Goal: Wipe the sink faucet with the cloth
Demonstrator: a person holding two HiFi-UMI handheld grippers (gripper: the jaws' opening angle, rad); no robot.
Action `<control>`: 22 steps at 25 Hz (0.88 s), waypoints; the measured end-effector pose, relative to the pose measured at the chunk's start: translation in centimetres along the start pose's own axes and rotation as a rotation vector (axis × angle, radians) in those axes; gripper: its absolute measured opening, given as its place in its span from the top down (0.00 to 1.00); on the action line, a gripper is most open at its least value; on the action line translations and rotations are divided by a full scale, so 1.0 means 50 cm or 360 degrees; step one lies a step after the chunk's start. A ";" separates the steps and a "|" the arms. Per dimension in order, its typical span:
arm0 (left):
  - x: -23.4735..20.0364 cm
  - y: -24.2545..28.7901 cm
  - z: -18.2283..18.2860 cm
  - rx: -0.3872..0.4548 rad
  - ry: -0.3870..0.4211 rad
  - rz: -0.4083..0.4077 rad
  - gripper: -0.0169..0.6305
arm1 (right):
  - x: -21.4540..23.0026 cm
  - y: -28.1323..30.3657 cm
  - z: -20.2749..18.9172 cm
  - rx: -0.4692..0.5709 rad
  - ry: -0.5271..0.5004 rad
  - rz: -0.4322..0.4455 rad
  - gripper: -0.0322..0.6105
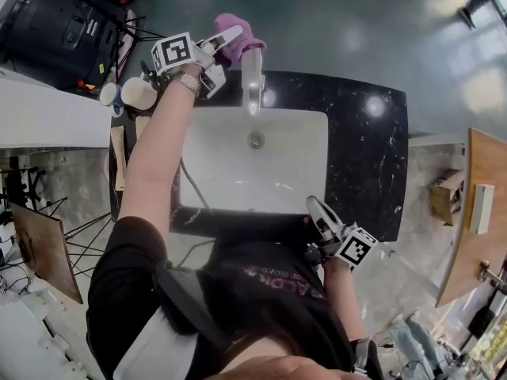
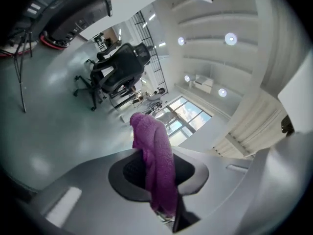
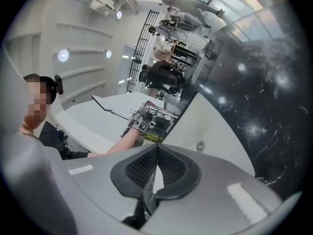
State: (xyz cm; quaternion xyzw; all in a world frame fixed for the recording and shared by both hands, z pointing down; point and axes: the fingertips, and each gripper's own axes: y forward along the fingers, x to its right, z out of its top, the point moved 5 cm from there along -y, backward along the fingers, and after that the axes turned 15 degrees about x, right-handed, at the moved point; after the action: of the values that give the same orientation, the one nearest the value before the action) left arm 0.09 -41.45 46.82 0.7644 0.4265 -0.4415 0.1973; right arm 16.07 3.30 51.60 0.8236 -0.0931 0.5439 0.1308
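The cloth (image 2: 155,160) is gripped in the left gripper (image 1: 228,39) jaws at eleven o'clock of the faucet (image 1: 252,81). It should be pressed firmly along the spout. The right gripper (image 1: 315,208) jaws are closed on nothing.

Person wears black shirt (image 1: 119,279) and silver wristwatch (image 1: 188,81)

The white rectangular sink basin (image 1: 293,165) lies open from its drain to its right wall, so there is room to pass. The person's left forearm (image 1: 162,149) crosses its left side, ending at the left gripper (image 1: 224,54) just beside the upright chrome faucet (image 1: 252,81) — a purple fuzzy cloth (image 1: 238,28) is bunched behind the spout. Two pale cups (image 1: 136,93) crowd the rear left corner. The black speckled stone countertop (image 1: 368,165) right of the basin is bare; the right gripper (image 1: 315,208) hangs over the near right corner
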 end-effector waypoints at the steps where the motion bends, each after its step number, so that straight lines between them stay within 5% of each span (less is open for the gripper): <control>1: 0.040 -0.010 0.016 0.0044 -0.0020 -0.0078 0.85 | -0.007 0.000 -0.001 -0.0009 -0.0009 0.0018 0.93; 4: 0.178 -0.057 0.064 0.0128 -0.0068 -0.0325 0.85 | -0.033 0.020 0.007 -0.0054 -0.0069 0.0104 0.93; 7: 0.303 -0.129 0.072 0.0095 0.0017 -0.0460 0.85 | -0.079 0.056 0.037 -0.0056 -0.0167 0.0238 0.93; 14: 0.432 -0.319 -0.142 -0.0142 0.0162 -0.0455 0.85 | -0.253 0.162 0.095 -0.0016 -0.0443 0.0628 0.82; 17: 0.418 -0.389 -0.243 -0.0156 0.0097 -0.0420 0.85 | -0.296 0.172 0.045 -0.0135 -0.0499 0.0723 0.70; 22: 0.431 -0.449 -0.310 -0.0151 0.0047 -0.0409 0.85 | -0.305 0.152 -0.045 -0.0351 -0.0502 0.0769 0.68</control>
State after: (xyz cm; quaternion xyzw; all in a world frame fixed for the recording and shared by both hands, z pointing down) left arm -5.27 -8.11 38.56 0.6997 0.5441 -0.4311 0.1689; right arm 5.89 -3.05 39.30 0.8327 -0.3640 0.4114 0.0703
